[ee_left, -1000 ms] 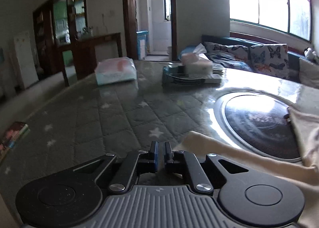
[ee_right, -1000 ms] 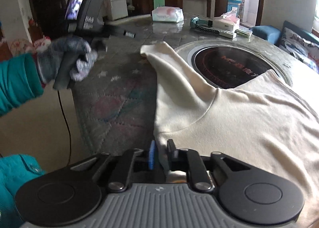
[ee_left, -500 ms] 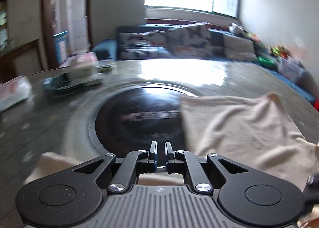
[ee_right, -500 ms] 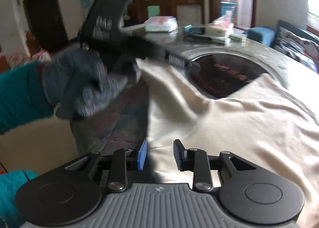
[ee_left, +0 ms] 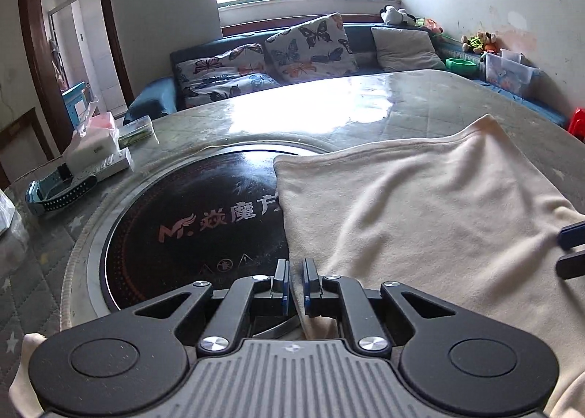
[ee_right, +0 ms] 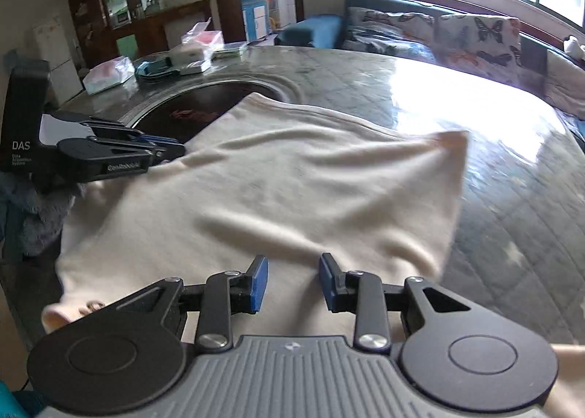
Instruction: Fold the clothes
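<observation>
A cream garment (ee_left: 420, 206) lies on the round table, partly over the black hob (ee_left: 190, 228). It also fills the middle of the right wrist view (ee_right: 274, 191). My left gripper (ee_left: 294, 281) is shut, with nothing visibly between its pads, at the garment's left edge over the hob. It shows from the side in the right wrist view (ee_right: 172, 151), tips touching the cloth's left edge. My right gripper (ee_right: 292, 282) is open and empty just above the cloth. Its fingertips (ee_left: 570, 249) show at the right edge of the left wrist view.
Tissue box and white boxes (ee_left: 98, 147), a blue watch (ee_left: 55, 195) and a tissue pack (ee_right: 108, 74) stand at the table's far left. A sofa with butterfly cushions (ee_left: 307, 48) runs behind the table. The glossy tabletop (ee_right: 493, 118) extends right.
The left gripper swung right from the table's bare side to the garment's edge over the hob. The right gripper let go of the cloth, opened wide and turned right.
</observation>
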Demonstrator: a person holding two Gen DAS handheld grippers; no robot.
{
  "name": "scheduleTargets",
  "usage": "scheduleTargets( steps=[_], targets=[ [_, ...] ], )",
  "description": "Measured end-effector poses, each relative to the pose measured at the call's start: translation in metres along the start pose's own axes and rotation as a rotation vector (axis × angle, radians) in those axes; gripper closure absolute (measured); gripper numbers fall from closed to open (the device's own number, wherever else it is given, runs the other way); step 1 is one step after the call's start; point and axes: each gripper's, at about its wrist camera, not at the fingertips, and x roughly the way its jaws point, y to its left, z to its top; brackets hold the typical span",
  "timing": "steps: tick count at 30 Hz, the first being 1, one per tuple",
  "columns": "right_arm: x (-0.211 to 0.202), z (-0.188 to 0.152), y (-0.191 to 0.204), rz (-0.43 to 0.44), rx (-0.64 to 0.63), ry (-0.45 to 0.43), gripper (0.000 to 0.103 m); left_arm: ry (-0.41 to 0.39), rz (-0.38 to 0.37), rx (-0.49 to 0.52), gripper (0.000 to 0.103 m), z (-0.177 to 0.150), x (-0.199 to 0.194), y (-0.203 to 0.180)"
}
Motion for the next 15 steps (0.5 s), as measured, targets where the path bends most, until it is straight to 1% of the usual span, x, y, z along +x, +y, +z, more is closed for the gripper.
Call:
scheduleTargets(
  steps=[2, 4, 5, 6, 10, 14, 15],
  targets=[
    [-0.006, -0.003, 0.003, -0.005, -0.012, -0.006, 0.072, -0.001, 0.008, 0.009, 0.093, 0.002, 0.001, -0.003],
    [-0.011, -0.005, 0.013, 0.015, -0.064, -0.006, 0.072, 0.0, 0.018, 0.021, 0.093, 0.004, 0.003, -0.006],
    [-0.011, -0.007, 0.02, 0.032, -0.095, 0.001, 0.069, 0.007, 0.022, 0.024, 0.093, 0.004, 0.004, -0.006],
    [-0.012, -0.009, 0.026, 0.048, -0.126, 0.009, 0.068, 0.006, 0.026, 0.026, 0.091, 0.004, 0.004, -0.005],
    [-0.018, -0.024, 0.049, 0.095, -0.224, 0.041, 0.067, 0.002, 0.043, 0.028, 0.085, 0.003, 0.004, 0.0],
    [-0.035, -0.036, 0.059, 0.085, -0.294, 0.048, 0.067, -0.012, 0.065, 0.031, 0.083, 0.003, 0.005, 0.002],
    [-0.039, -0.039, 0.061, 0.084, -0.314, 0.05, 0.065, -0.017, 0.073, 0.033, 0.083, 0.004, 0.004, 0.001]
  ],
)
